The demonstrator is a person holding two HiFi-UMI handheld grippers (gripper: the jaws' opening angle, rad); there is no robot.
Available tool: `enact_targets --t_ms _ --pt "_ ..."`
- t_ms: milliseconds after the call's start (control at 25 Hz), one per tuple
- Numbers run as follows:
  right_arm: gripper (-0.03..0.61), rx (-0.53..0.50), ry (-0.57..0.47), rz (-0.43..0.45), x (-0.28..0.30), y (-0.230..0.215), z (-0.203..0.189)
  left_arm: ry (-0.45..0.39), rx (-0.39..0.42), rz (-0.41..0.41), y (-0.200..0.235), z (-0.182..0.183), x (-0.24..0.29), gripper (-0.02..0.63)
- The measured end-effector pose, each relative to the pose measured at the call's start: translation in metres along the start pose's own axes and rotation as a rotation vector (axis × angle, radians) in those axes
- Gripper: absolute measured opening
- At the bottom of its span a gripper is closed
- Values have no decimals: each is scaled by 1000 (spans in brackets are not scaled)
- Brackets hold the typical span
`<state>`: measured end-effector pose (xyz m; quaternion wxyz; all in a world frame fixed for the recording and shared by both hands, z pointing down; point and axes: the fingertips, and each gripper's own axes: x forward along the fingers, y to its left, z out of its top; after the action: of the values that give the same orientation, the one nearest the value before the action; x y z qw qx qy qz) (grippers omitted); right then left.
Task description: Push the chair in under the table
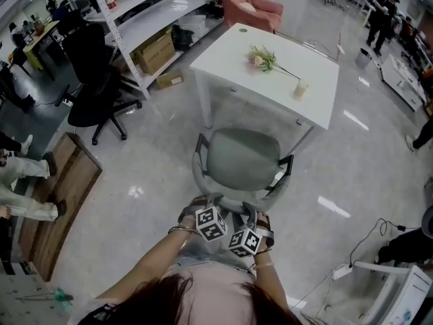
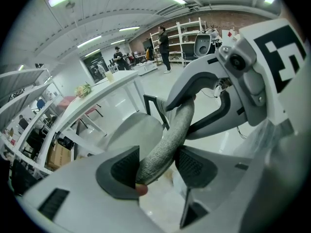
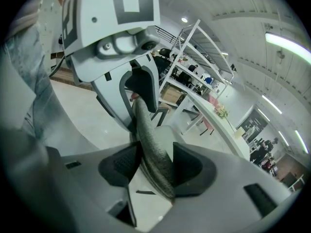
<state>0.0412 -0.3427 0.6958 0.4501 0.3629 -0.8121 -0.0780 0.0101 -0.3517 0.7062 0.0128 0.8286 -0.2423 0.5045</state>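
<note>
Glossy grey floor (image 1: 155,181), white shelving (image 1: 166,11), pink armchair (image 1: 247,4)

chair (image 1: 243,156): grey-green, upright; seat front under white table (image 1: 223,63)

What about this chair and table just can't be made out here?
Legs or wheels of the chair: head view, hidden under its seat.
Gripped part of the backrest: head view, covered by the left hand-held gripper and right hand-held gripper.
Small pale object on the table: too small to identify.
</note>
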Motion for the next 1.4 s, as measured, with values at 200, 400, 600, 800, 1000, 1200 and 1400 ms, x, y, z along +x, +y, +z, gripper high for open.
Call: enact_targets --t_ms 200,400,600,800,1000,1200,1400 --pt "209 5 2 -9 10 -9 4 1 9 -9 14 2 6 232" --pt "209 10 4 -16 18 -22 7 -4 16 -11 27 9 11 232" --pt "209 13 8 -19 30 -39 6 -11 19 -9 41 18 21 232" --pt "209 22 14 -23 40 -55 6 -15 31 -18 56 28 30 232" --pt "209 22 14 -31 48 -61 7 -19 39 -20 64 29 36 232" --pt "209 27 21 -29 57 -73 7 -21 46 -27 75 35 43 232" --pt "209 39 32 -22 68 -87 9 -18 49 -41 90 43 51 232"
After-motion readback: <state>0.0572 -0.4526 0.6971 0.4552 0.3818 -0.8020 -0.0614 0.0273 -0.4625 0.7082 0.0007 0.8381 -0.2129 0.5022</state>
